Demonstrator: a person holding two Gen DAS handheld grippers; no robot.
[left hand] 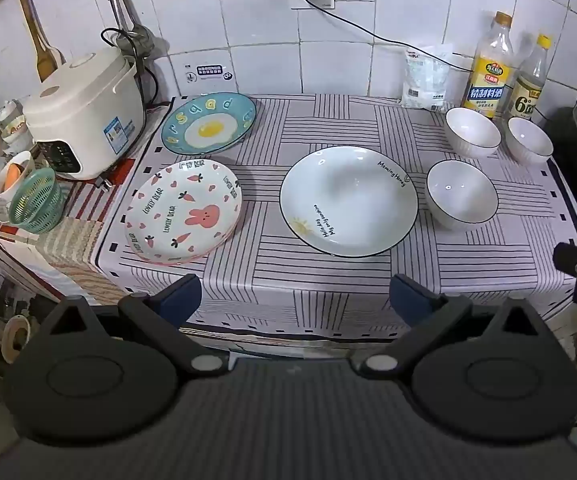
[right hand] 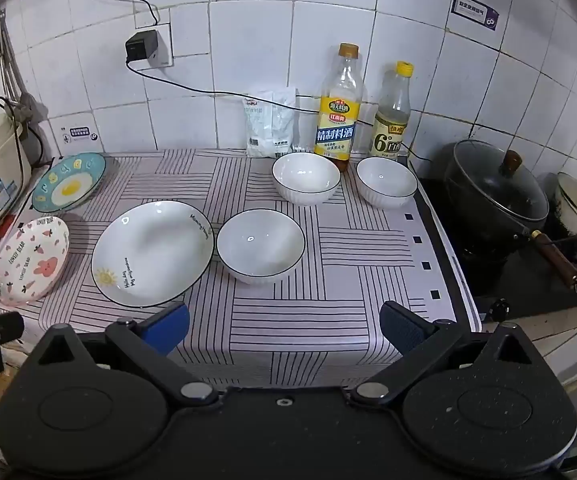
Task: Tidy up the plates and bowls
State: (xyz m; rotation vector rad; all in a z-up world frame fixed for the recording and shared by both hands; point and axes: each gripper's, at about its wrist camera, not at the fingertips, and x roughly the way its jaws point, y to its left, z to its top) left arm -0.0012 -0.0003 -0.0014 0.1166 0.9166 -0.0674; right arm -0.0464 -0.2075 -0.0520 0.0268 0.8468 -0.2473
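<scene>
On the striped cloth lie a blue fried-egg plate (left hand: 208,123) (right hand: 69,187) at the back left, a pink bunny plate (left hand: 184,211) (right hand: 30,260) in front of it, and a large white plate (left hand: 348,200) (right hand: 152,252) in the middle. Three white bowls stand to the right: one near the white plate (left hand: 461,194) (right hand: 260,245) and two at the back (left hand: 472,132) (left hand: 528,140) (right hand: 305,178) (right hand: 386,182). My left gripper (left hand: 294,298) and right gripper (right hand: 284,330) are both open and empty, held over the table's front edge.
A white rice cooker (left hand: 84,116) and a green basket (left hand: 36,200) stand at the left. Two bottles (right hand: 338,108) (right hand: 392,116) and a bag (right hand: 268,124) line the back wall. A black lidded pot (right hand: 496,188) sits on the stove at the right.
</scene>
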